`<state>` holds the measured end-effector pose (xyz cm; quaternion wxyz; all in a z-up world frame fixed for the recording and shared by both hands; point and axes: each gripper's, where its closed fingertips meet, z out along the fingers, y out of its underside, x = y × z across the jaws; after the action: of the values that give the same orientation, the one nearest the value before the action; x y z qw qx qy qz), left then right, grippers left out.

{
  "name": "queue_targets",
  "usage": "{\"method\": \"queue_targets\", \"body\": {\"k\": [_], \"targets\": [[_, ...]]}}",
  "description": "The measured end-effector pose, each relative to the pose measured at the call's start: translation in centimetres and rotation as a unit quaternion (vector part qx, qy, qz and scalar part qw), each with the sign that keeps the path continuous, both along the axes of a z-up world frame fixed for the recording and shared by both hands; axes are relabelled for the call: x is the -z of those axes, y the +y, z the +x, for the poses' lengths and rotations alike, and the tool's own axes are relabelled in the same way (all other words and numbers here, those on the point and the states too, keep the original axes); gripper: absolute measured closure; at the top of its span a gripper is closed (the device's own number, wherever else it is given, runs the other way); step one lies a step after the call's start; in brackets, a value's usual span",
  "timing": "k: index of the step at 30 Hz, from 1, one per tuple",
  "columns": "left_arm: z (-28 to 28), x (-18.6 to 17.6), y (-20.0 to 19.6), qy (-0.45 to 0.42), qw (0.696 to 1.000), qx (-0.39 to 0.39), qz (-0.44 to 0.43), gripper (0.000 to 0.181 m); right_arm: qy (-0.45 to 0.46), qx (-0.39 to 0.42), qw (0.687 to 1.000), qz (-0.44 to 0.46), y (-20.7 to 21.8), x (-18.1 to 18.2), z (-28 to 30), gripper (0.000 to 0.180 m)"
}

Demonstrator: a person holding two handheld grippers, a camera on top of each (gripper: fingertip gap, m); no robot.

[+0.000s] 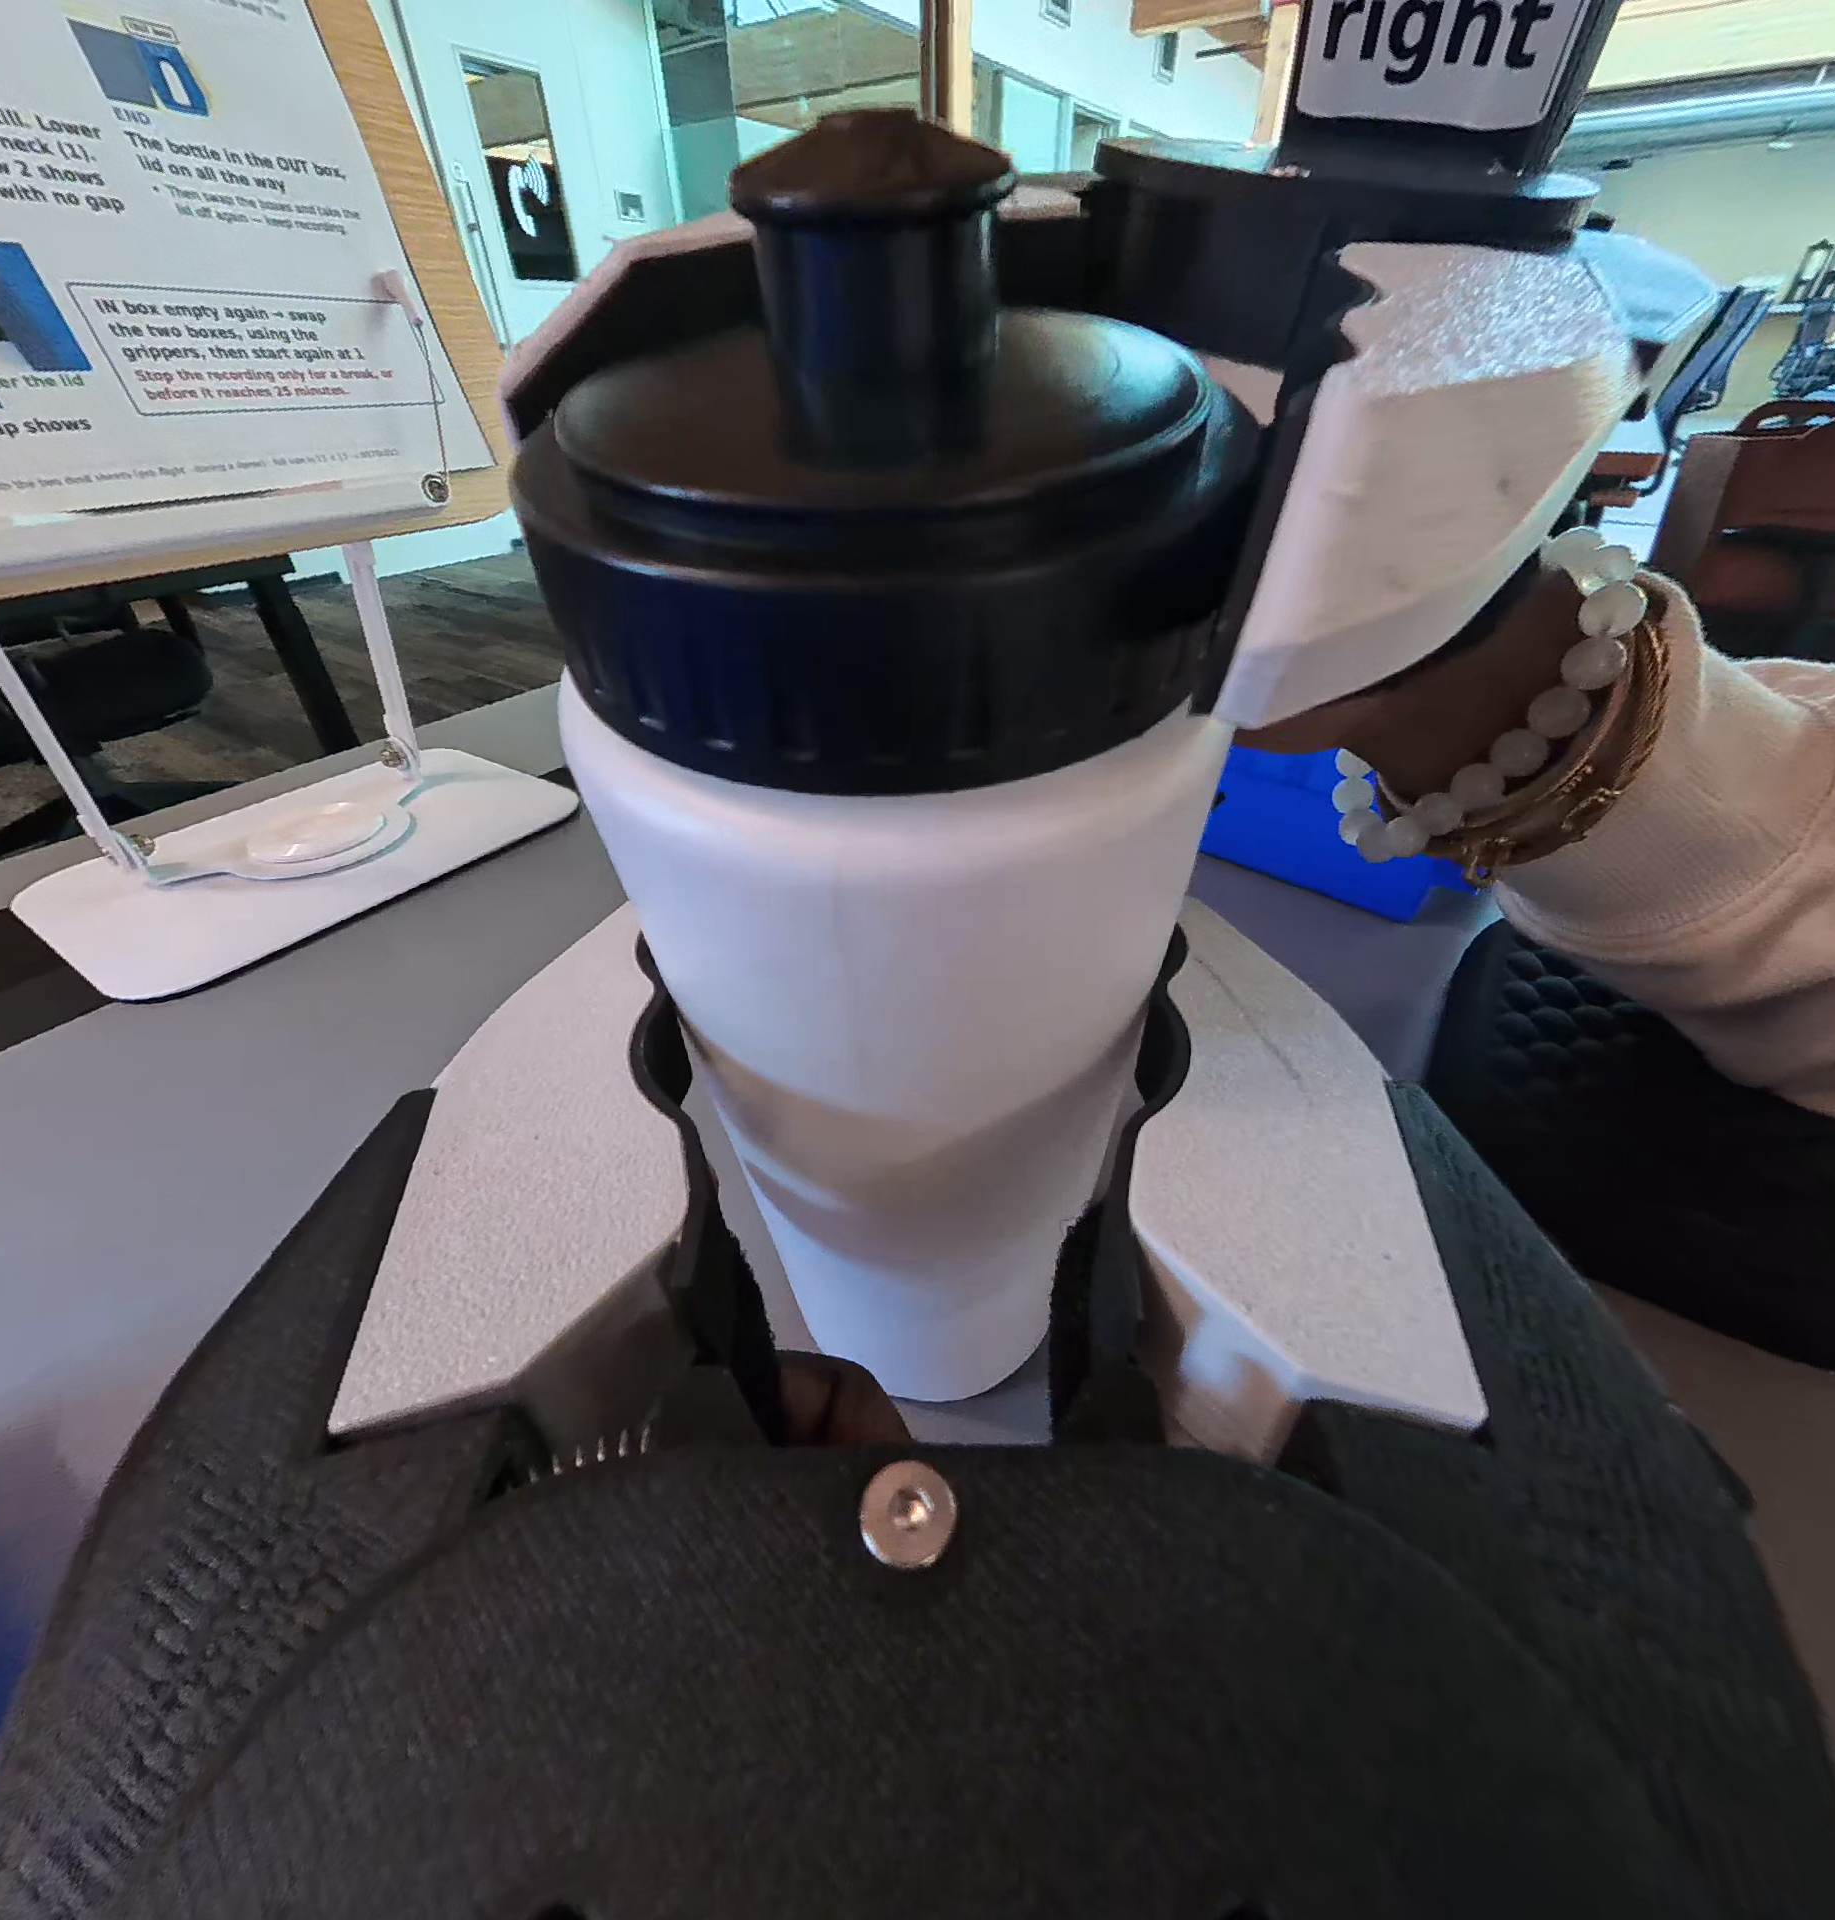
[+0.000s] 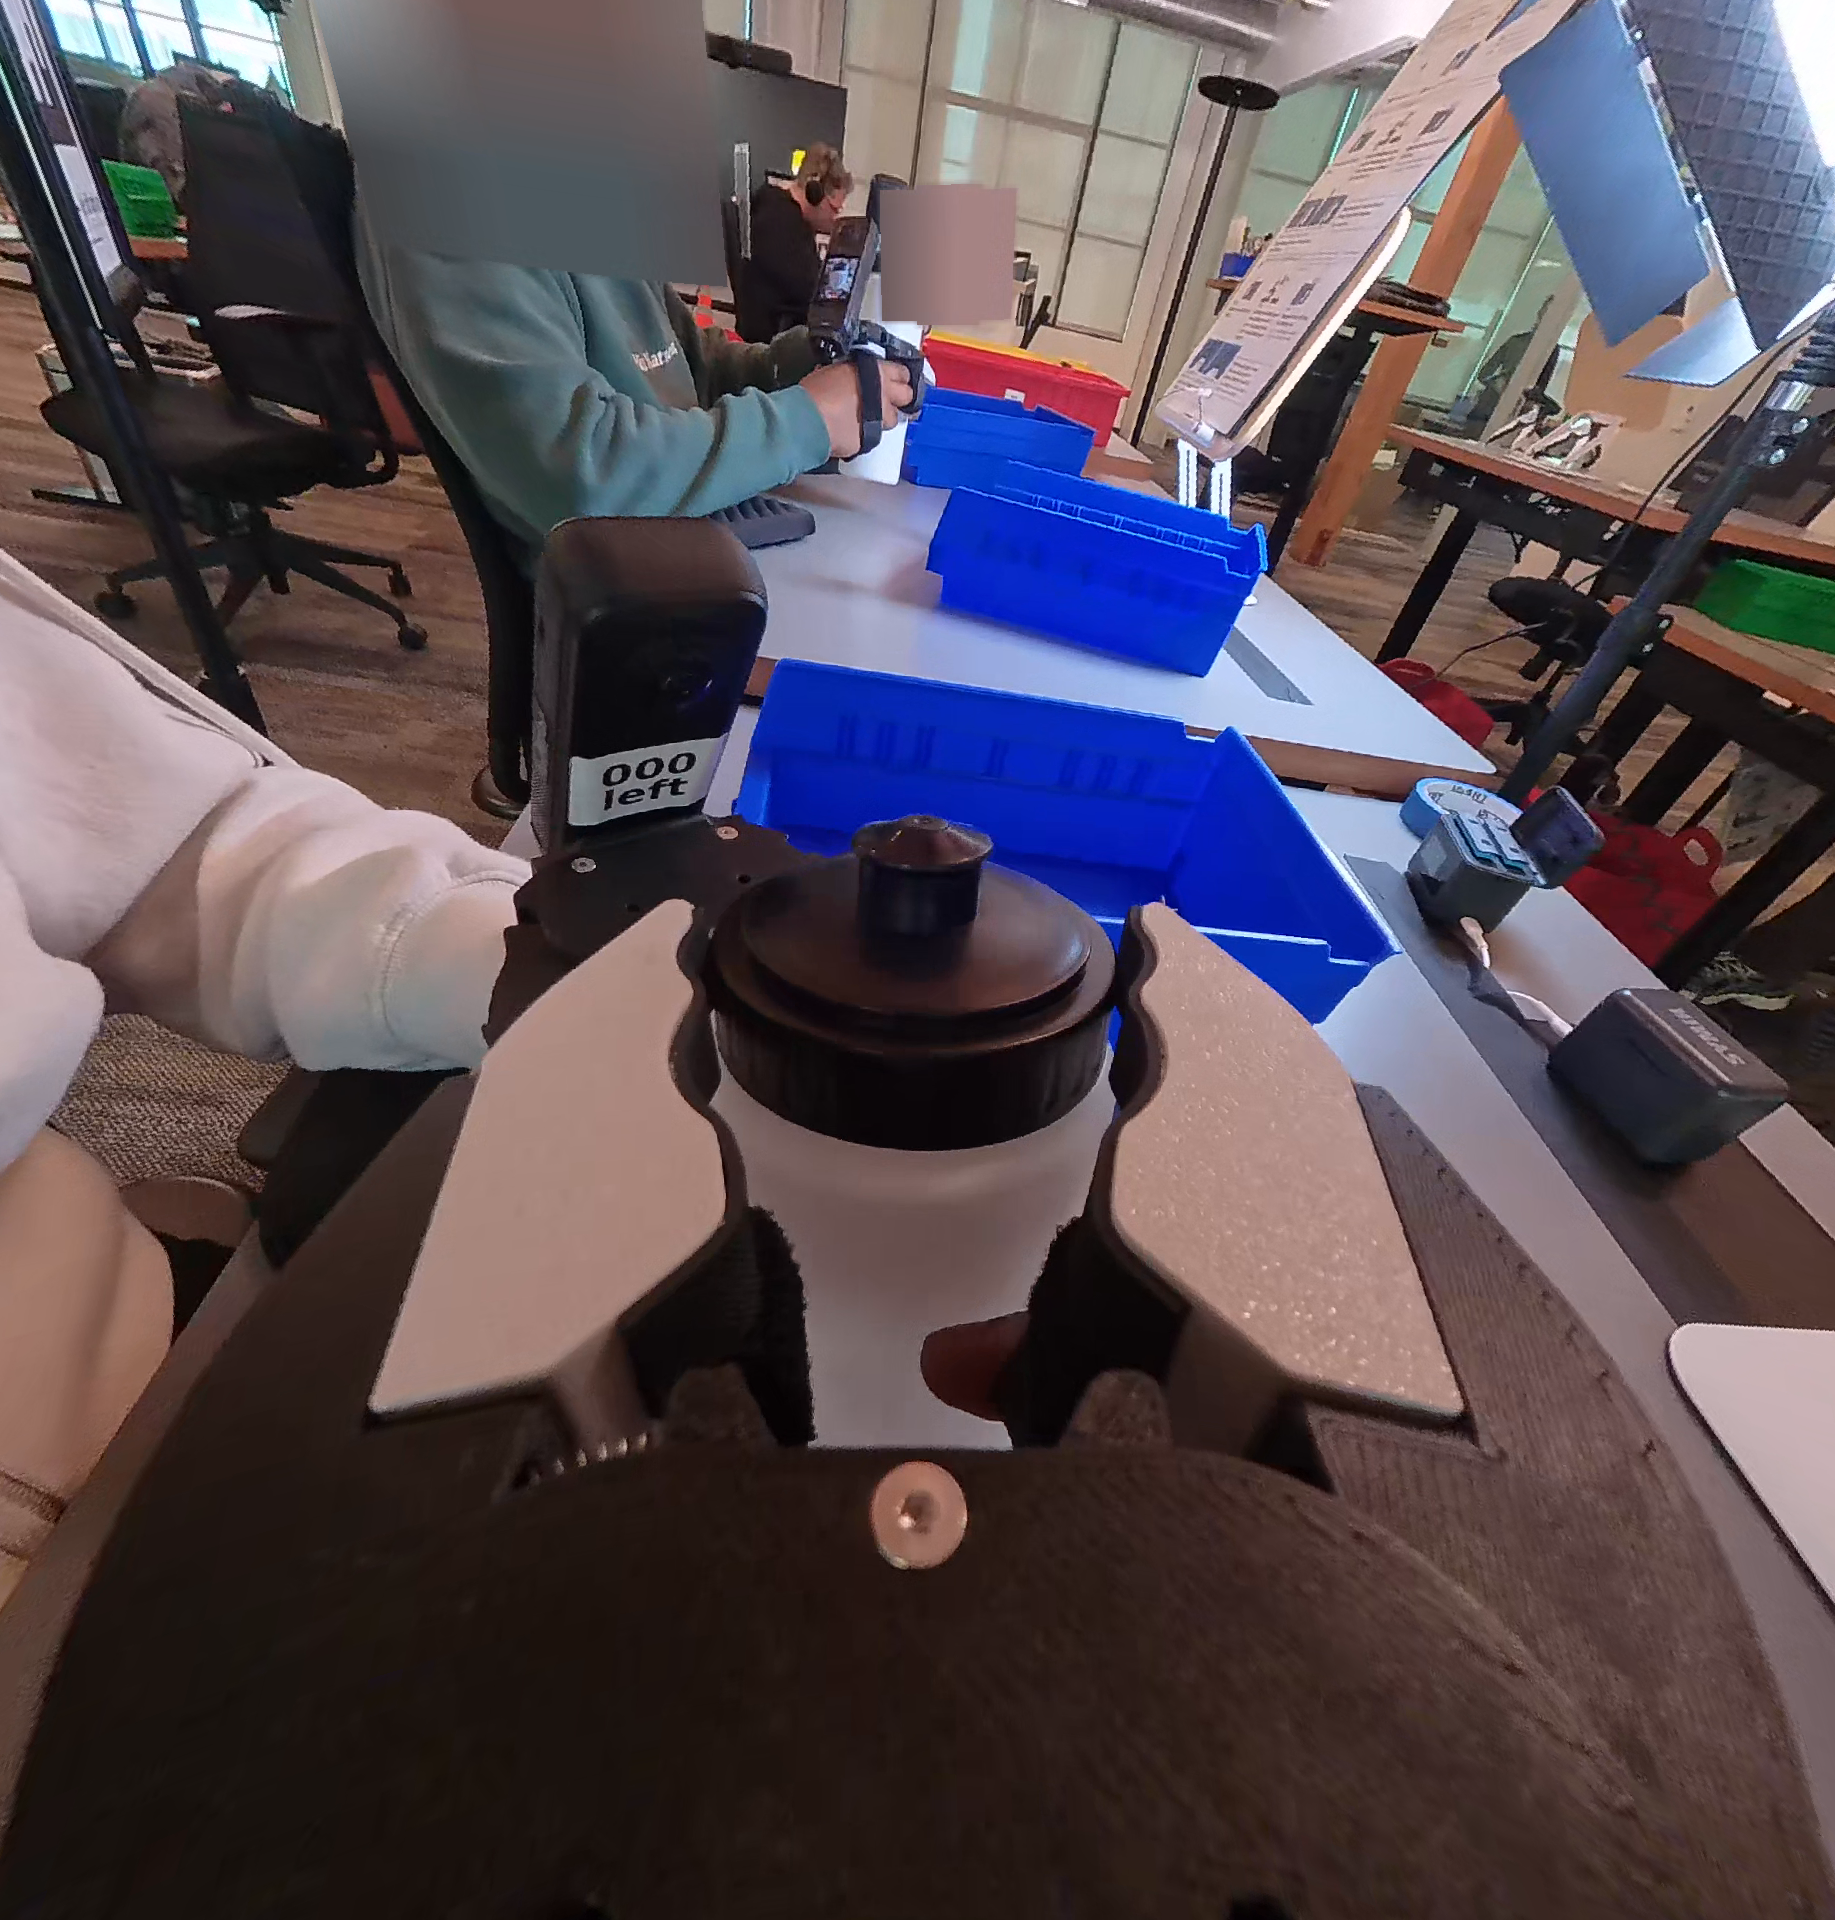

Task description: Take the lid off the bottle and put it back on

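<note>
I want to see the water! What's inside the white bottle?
Can't tell. The white bottle is not see-through, and its black lid covers the top, so whatever is inside is hidden.

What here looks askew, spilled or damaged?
Nothing stands out. The bottle is upright in the left gripper, the lid sits level between the right gripper's fingers, and nothing has spilled.

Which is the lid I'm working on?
Find the white bottle standing on the grey table, before the blue bin. Its top is the lid: black, ribbed, with a spout, the right gripper around it.
</note>
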<state>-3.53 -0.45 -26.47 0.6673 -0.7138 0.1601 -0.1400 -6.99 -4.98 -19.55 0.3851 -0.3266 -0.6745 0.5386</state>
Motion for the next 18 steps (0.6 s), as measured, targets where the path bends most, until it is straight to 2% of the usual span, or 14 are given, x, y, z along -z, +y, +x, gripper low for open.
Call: {"method": "queue_targets", "body": {"k": [7,9,11,14,18], "targets": [[-0.5,-1.0,-0.1,-0.015,0.999,-0.011,0.032,0.094,0.029,-0.029,0.999,-0.017,0.0,-0.5,0.3,0.102],[-1.5,-3.0,-0.7,-0.079,0.994,-0.008,0.071,0.094,0.010,-0.048,0.998,-0.033,0.2,-0.3,0.7,0.078],[-2.9,-5.6,-1.8,-0.171,0.977,0.008,0.125,0.094,-0.014,-0.056,0.998,-0.024,0.7,0.3,1.2,0.070],[-5.2,-8.6,-3.9,-0.274,0.939,0.028,0.206,0.094,-0.046,-0.035,0.998,0.041,1.3,2.0,1.3,0.071],[-4.9,-9.4,-4.8,-0.258,0.936,0.042,0.236,0.094,-0.072,-0.001,0.989,0.126,0.9,3.5,0.5,0.086]]}}
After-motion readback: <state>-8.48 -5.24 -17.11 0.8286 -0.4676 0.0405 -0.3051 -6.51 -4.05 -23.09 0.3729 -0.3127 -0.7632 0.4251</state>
